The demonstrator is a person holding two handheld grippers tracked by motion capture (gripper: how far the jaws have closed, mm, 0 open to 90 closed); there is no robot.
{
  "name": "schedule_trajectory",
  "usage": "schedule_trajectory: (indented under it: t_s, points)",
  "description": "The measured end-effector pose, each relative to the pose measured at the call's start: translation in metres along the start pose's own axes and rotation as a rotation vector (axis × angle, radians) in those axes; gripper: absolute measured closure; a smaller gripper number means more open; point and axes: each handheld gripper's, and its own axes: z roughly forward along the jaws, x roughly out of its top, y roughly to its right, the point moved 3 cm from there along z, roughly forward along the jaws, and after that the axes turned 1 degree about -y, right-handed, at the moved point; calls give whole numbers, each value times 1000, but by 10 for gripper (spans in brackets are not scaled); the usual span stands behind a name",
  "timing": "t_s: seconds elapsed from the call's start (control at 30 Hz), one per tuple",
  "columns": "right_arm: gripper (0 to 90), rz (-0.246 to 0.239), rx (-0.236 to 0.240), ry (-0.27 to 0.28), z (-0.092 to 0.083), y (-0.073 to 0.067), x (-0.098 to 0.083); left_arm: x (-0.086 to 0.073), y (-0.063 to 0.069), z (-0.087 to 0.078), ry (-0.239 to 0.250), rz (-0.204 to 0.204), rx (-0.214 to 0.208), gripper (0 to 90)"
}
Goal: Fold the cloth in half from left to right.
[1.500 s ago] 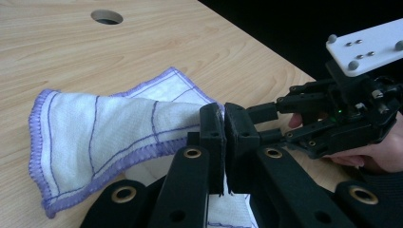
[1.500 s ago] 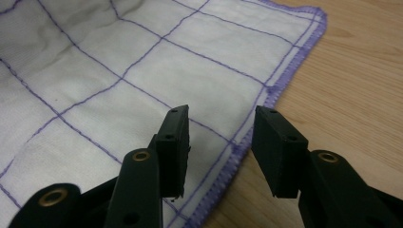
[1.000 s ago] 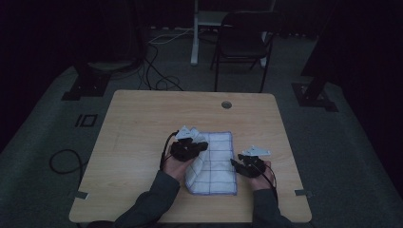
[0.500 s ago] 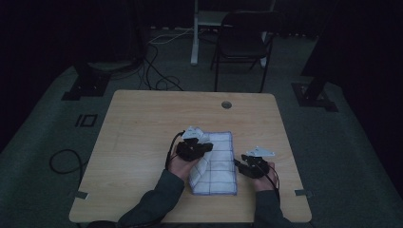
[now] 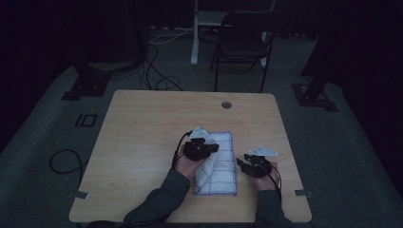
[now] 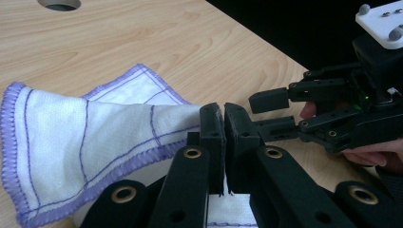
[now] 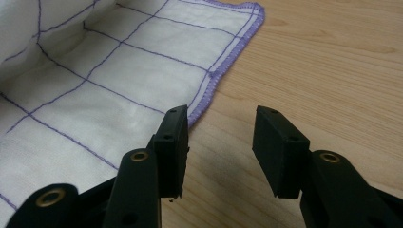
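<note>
The room was dim, and from above the fingers of either gripper were too small and dark to make out; the far chair (image 5: 242, 42) and the floor cables (image 5: 157, 66) melted into shadow. The white cloth (image 5: 219, 164) with its purple grid lay on the table (image 5: 142, 137) near the person's edge, its left part lifted and doubled over so that what sat beneath the fold was hidden. The left gripper (image 6: 223, 118) reached in from the left, its fingers (image 6: 211, 126) pressed together and pinching the cloth's hemmed edge, holding it up off the wood. The left hand (image 5: 187, 166) came up from a dark sleeve (image 5: 157, 199). The right gripper (image 7: 221, 137) hovered low just beside the cloth's right hem, its fingers (image 7: 275, 142) spread apart over bare wood with nothing between them, one of them overlapping the hem.
</note>
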Motion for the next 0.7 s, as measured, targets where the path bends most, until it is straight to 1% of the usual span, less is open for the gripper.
schedule_trajectory:
  t_s: [0.17, 0.37, 0.53, 0.7]
  points:
    - [564, 2, -2, -8, 1, 0, -1, 3, 3, 5, -16, 15, -2, 878]
    - [570, 4, -5, -21, 5, 0, -2, 3, 7, 15, -35, 22, -8, 878]
    - [563, -8, 5, -26, 9, -3, -1, 2, 11, 23, -51, 31, -13, 878]
    - [566, -25, 4, -41, 12, -6, -1, 1, 13, 28, -63, 32, -21, 878]
